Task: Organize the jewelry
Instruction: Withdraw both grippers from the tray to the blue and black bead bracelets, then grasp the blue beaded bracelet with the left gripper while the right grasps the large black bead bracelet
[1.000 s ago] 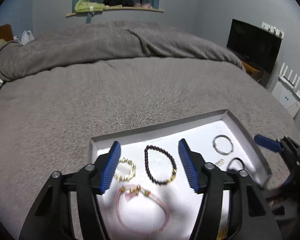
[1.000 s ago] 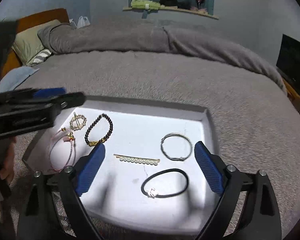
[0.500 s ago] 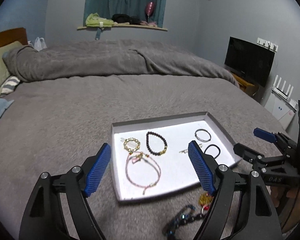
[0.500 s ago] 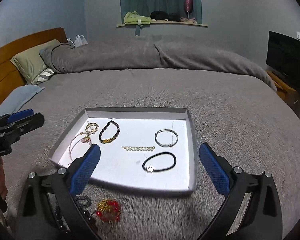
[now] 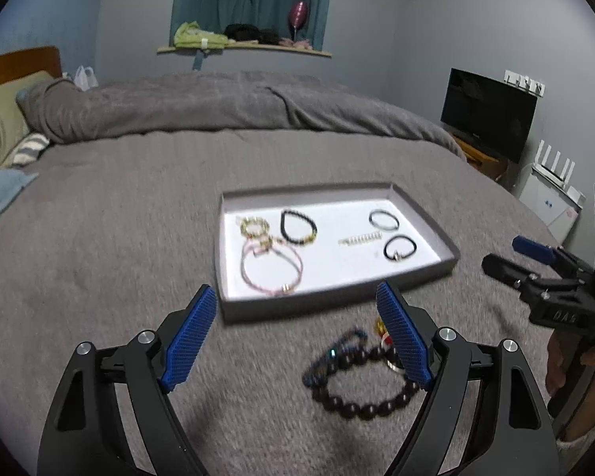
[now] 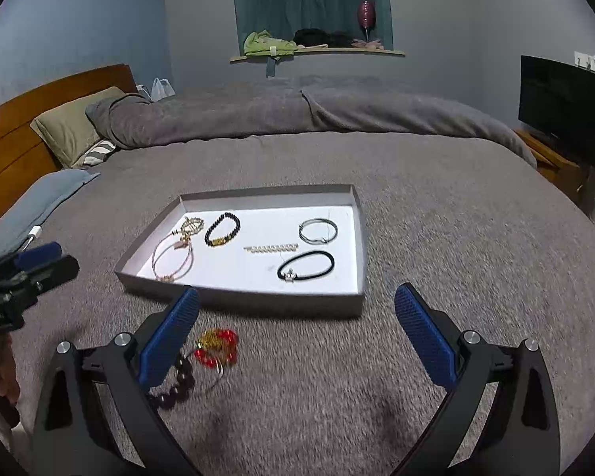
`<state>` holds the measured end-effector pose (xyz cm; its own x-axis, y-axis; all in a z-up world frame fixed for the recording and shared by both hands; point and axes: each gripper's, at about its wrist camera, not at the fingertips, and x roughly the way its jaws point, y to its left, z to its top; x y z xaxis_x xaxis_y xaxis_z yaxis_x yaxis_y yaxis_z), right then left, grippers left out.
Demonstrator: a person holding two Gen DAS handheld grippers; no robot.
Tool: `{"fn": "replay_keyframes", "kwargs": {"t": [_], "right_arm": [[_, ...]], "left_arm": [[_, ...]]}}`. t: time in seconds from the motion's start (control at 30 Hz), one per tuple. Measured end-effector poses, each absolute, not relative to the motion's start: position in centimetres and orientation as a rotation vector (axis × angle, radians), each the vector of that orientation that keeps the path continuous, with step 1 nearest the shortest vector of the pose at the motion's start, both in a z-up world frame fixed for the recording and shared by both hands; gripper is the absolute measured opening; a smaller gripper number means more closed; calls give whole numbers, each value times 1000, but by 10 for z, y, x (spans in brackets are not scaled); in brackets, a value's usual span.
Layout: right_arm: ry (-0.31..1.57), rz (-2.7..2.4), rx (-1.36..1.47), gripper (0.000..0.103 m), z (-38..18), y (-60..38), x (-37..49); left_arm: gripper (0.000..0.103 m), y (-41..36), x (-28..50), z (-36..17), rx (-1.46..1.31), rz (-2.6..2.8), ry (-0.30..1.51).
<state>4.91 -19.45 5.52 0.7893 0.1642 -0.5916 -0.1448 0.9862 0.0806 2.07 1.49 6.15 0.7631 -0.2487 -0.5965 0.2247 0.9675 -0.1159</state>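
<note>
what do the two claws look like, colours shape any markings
Both match. The left claw has two black plastic arms with triangular cut-outs and silver screw heads at the joints, each ending in a blue, finely ribbed pad. The right claw is built the same, and seen from the side it carries small pale lettering on its black body. No cables or sleeves show.

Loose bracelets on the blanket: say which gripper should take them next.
Left, probably. The dark beaded bracelet lies just ahead of the left gripper, whose jaws are opening and empty. The right gripper sees the pile beyond its left finger.
</note>
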Motion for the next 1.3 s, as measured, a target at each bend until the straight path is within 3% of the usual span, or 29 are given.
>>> {"fn": "replay_keyframes", "kwargs": {"t": [0.6, 0.7, 1.03, 1.13, 1.3], "right_arm": [[731, 251, -22, 97, 15, -184, 22], [732, 292, -58, 97, 13, -172, 19], [780, 415, -84, 97, 1, -144, 14], [787, 434, -99, 89, -2, -135, 10], [791, 440, -87, 71, -5, -128, 10]], "left_arm": [[81, -3, 9, 3, 106, -332, 737], [61, -6, 11, -1, 131, -350, 754], [41, -11, 16, -8, 164, -378, 780], [31, -14, 16, -11, 186, -383, 786], [26, -15, 17, -15, 184, -392, 796]]}}
